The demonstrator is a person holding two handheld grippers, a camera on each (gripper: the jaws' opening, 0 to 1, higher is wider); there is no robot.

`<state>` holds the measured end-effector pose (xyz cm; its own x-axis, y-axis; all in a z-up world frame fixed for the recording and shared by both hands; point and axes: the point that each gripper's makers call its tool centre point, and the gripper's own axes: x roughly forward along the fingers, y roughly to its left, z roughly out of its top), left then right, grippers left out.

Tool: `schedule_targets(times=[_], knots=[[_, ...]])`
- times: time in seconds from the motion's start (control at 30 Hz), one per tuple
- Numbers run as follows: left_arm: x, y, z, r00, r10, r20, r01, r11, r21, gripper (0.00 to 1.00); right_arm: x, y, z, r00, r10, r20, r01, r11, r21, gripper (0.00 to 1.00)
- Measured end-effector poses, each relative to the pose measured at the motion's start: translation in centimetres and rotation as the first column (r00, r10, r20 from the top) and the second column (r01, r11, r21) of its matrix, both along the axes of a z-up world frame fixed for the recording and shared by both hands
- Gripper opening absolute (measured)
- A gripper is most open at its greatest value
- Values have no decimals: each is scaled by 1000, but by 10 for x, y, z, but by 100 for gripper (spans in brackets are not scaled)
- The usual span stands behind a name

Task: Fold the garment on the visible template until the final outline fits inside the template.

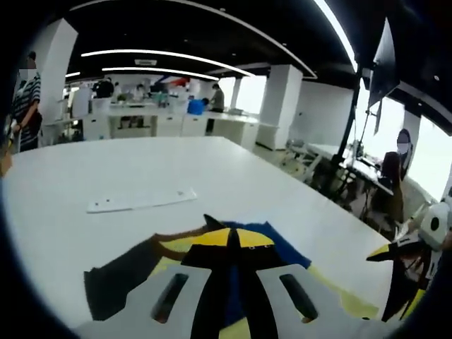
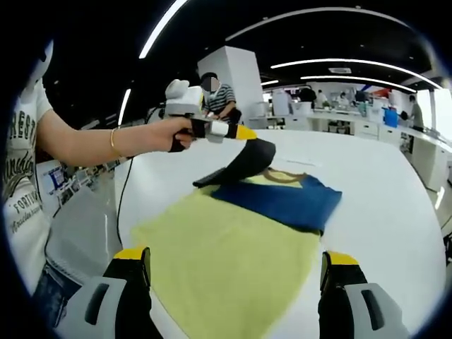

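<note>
- the person's white t-shirt (image 2: 21, 176) had dark letters on it, but only bits showed and i could not read a whole word.
- no other writing could be read on the table or on the grippers.
- the left gripper (image 1: 229, 236) had its two yellow-tipped fingers pressed together on a dark sleeve (image 2: 244, 161) of the garment (image 2: 240, 254).
- in the right gripper view, the left gripper (image 2: 247, 138) was in the person's hand (image 2: 173, 134) above the table, and the dark sleeve hung from its tip in a curve down to the cloth.
- the right gripper (image 2: 236, 272) had its fingers (image 2: 131, 256) wide apart, one on each side of the near edge of the garment. they held nothing.
- i could not tell if the right gripper's fingers touched the cloth or sat just above it.
- in the left gripper view, the right gripper (image 1: 406, 258) showed at the right side, near the table's edge.
- the garment lay flat on the white table (image 2: 395, 183). it was mostly pale yellow, with a blue part (image 2: 282, 198) folded over the far end and a brown neck band (image 2: 282, 176) past that.
- the garment was closer to the table edge where the person stood.
- a flat white strip (image 1: 141, 200) lay on the table beyond the garment, well apart from it.
- far behind, other people stood by white desks (image 1: 155, 116) under long ceiling lights.
</note>
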<state>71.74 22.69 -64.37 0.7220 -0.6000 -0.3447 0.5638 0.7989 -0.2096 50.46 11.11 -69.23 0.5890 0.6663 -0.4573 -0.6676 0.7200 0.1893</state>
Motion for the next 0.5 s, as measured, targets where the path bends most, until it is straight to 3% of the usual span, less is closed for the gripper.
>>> schedule_targets(times=[0.5], knots=[[-1, -44, 10, 996, -81, 20, 82, 995, -54, 0, -2, -4, -5, 1000, -16, -17, 16, 1000, 10, 99]])
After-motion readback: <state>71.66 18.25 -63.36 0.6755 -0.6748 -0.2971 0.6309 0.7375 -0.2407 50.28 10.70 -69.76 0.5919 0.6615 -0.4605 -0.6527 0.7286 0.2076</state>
